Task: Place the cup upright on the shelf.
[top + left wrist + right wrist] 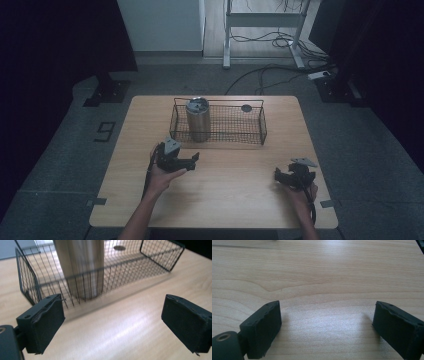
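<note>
The left gripper [112, 325] is holding its jaws spread wide with nothing between them but bare tabletop; its pads [42, 326] are touching nothing. It is hovering just short of the near wall of the wire basket [30, 287], and its view is looking straight through the mesh at the steel tumbler [80, 265] standing upright inside, at the basket's left end. In the high view the same left gripper [192, 161] is sitting near the basket's front left corner, jaws pointing to the right along the basket [262, 127], with the tumbler [197, 119] close behind the wire. A small dark disc [246, 108], possibly a lid, is lying flat in the basket's far right part, well apart from the tumbler.

The right gripper [327, 327] is also standing wide open and empty, its pads [263, 327] poised over plain wood grain. In the high view it [281, 176] is waiting near the front right of the table [220, 200], well away from the basket.

Judging from this, the work is sitting at the approach stage: nothing is gripped yet, and the left gripper is lining up on the tumbler. The next move is probably calling for a lift over the basket's rim, since the mesh is blocking a direct reach, then a descent around the tumbler's body before closing
</note>
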Tool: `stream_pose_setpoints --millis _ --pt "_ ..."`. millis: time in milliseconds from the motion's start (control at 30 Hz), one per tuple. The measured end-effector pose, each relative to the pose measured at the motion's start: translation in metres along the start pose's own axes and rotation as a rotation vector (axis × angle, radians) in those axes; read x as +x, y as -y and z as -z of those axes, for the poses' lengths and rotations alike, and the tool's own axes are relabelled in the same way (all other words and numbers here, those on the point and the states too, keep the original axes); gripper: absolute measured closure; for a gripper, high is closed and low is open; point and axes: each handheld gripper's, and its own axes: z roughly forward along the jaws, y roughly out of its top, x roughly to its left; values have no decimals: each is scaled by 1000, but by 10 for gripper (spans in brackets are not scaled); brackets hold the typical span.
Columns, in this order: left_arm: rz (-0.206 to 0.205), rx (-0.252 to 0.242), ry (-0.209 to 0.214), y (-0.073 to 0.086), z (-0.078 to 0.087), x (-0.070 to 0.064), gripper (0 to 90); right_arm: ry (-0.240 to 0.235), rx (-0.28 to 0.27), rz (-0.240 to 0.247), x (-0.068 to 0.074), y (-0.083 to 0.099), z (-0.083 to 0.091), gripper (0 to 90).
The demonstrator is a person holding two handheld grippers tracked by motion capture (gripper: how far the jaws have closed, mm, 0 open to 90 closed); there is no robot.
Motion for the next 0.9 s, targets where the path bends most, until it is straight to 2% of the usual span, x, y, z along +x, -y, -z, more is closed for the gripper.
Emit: stream_pose_setpoints --millis 167,400,600,733,867,900 --pt "41 27 26 23 7 -5 46 0 0 0 0 0 0 81" --pt "65 82 20 49 10 -7 45 0 -1 0 0 0 0 82" --pt "51 118 22 61 9 -5 51 0 0 -1 0 0 0 81" --pt "55 118 22 64 9 -5 56 1 -1 0 0 0 0 82" --pt "34 138 5 68 7 -4 56 4 -1 -2 0 0 0 82" --pt "41 140 5 68 7 -4 58 3 0 -4 0 0 0 83"
